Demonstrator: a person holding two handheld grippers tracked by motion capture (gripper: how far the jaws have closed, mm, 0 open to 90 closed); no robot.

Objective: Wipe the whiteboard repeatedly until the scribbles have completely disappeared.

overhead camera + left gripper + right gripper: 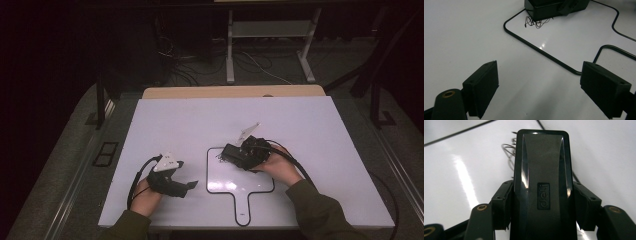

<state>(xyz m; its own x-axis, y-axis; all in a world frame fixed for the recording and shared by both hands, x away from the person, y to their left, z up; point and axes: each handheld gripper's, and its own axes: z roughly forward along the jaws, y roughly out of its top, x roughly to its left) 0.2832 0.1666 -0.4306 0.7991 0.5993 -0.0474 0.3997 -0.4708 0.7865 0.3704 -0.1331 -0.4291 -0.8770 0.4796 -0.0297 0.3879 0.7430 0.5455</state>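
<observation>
Black glossy plastic, oblong and round-cornered, with a small raised label on its top face: that is the whiteboard eraser point(541, 187) clamped in the right gripper point(235, 155), whose two pads press on its long sides near the rear end. In the right gripper view the eraser's long axis runs straight out between the jaws, its free end pointing away from the hand. In the high view that end points leftward over the small white paddle-shaped board with a black rim point(260, 186), which lies flat on the white table point(310, 125) and serves as landmark. The eraser sits over the board's upper left corner, tipped down toward the surface; whether it touches the board cannot be told. Just beyond the eraser's front end, inside that same corner, lies a thin dark scribble of pen marks point(536, 22). The board's short handle points toward the person's edge of the table. The left gripper point(192, 185) hangs just off the board's left rim, level with its lower half, its jaws spread wide with only bare table between them, aimed toward the board.
</observation>
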